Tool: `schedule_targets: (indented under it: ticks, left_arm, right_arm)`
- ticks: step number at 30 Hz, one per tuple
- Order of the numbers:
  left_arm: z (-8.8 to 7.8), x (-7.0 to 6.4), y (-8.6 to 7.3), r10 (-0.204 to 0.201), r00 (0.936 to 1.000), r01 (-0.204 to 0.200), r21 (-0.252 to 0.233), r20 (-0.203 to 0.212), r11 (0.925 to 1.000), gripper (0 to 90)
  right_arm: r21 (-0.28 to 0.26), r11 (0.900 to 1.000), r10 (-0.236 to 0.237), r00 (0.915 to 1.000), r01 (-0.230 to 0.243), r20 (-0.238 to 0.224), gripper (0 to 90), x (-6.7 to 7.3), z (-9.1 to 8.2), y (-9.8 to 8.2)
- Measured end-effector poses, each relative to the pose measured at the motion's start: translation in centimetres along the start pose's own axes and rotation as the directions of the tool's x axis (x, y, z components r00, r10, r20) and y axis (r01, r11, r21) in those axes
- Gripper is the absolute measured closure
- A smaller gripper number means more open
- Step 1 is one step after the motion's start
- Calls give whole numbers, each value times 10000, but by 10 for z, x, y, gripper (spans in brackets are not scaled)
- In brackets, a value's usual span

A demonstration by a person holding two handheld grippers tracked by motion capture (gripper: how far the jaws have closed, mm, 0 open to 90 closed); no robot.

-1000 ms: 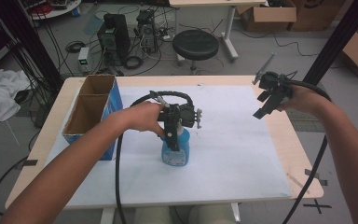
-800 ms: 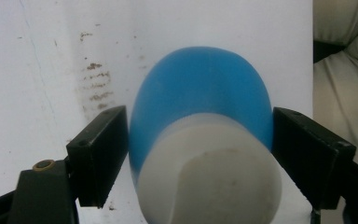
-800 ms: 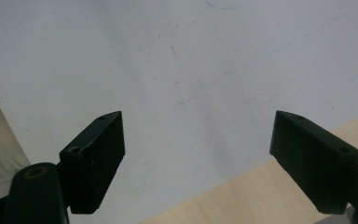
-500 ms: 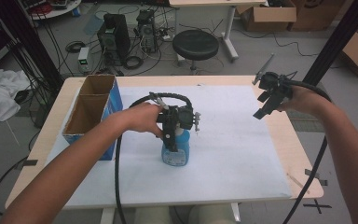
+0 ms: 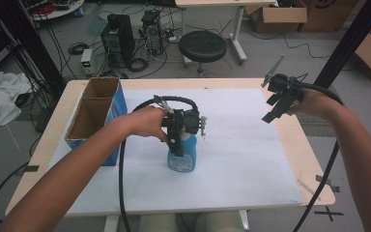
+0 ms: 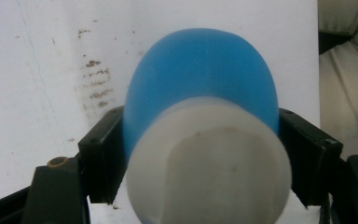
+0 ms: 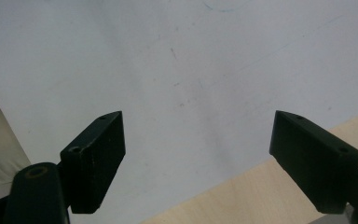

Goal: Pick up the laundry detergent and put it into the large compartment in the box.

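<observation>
At the left of the desk (image 5: pixel 290 159), in the high view, a cardboard box (image 5: pixel 94 116) with blue outer sides stands open; a divider splits it into two compartments, and the insides are too shadowed to make out. The person's left forearm crosses in front of its near corner and hides it.

Toward the middle, a blue bottle (image 5: pixel 182 157) stands upright on the white sheet (image 5: pixel 251 159) that covers most of the desk. The left claw (image 5: pixel 176 145) comes down over the bottle's top, so its cap and neck are covered by the black gripper body and only the lower blue part is plain from above. In the left gripper view the bottle (image 6: pixel 200 79) sits between the two jaws with its whitish cap (image 6: pixel 209 163) close to the lens and blurred. The jaws have just been closing around it, and both pads now lie against its sides: the left claw (image 6: pixel 200 158) is pinching the bottle. The label, if any, cannot be read.

At the right, the right claw (image 5: pixel 275 108) hangs above the desk's far right edge, well apart from the bottle. In the right gripper view the right claw (image 7: pixel 196 158) is spread wide, with bare sheet and a strip of wood beneath.
</observation>
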State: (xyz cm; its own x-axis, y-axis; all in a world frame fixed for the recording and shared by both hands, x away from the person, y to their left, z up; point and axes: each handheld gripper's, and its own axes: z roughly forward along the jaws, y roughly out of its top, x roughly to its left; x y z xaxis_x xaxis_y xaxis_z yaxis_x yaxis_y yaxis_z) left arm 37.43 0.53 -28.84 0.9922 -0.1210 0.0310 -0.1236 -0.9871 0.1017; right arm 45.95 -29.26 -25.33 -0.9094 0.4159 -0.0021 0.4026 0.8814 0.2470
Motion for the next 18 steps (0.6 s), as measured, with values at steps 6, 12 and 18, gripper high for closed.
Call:
schedule_targets:
  ticks: [6, 12, 18]
  left_arm:
    - [0, 1, -1, -61, 10000, 61, -31, -29, 10000, 294]
    - [0, 0, -1, 40, 10000, -40, -23, -70, 10000, 315]
    - [0, 1, -1, 38, 9999, -39, -71, -134, 10000, 330]
  right_arm:
    - [-3, 10000, -3, 10000, 3, -15, 178, 0, 0, 0]
    - [-14, 10000, -24, 10000, 24, -44, 178, 0, 1, 1]
    - [7, 10000, 9, 10000, -9, -58, 178, 0, 1, 1]
